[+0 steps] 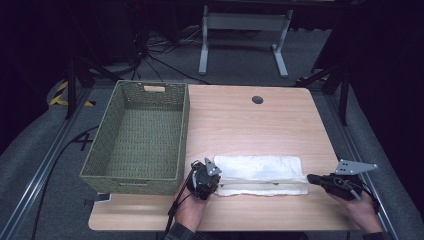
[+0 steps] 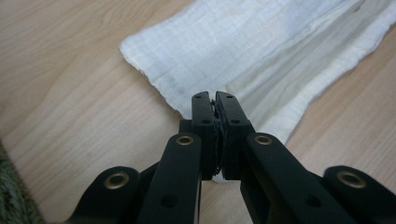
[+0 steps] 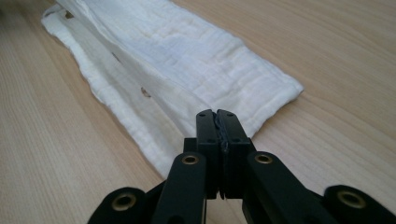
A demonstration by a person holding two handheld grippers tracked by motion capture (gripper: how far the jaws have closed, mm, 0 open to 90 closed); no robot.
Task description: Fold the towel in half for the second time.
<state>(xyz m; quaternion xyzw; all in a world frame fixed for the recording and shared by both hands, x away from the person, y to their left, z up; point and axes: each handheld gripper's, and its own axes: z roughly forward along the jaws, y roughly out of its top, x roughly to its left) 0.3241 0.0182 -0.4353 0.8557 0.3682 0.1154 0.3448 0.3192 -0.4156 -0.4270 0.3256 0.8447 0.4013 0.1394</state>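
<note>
A white cloth [image 1: 260, 172], folded into a long strip, lies near the table's front edge. My left gripper [image 1: 217, 181] is at the strip's left end and my right gripper [image 1: 309, 178] at its right end. In the left gripper view the black jaws of the left gripper [image 2: 215, 99] are pressed together on an edge of the cloth [image 2: 261, 51]; a bit of white shows between them. The right gripper [image 3: 215, 115] is likewise shut where a raised fold of the cloth [image 3: 187, 60] runs into its tips.
A green woven basket [image 1: 100, 150] stands empty on the left half of the wooden table [image 1: 250, 120], its near corner close to my left hand. A round cable hole [image 1: 257, 99] sits near the far edge. Bare wood lies beyond the cloth.
</note>
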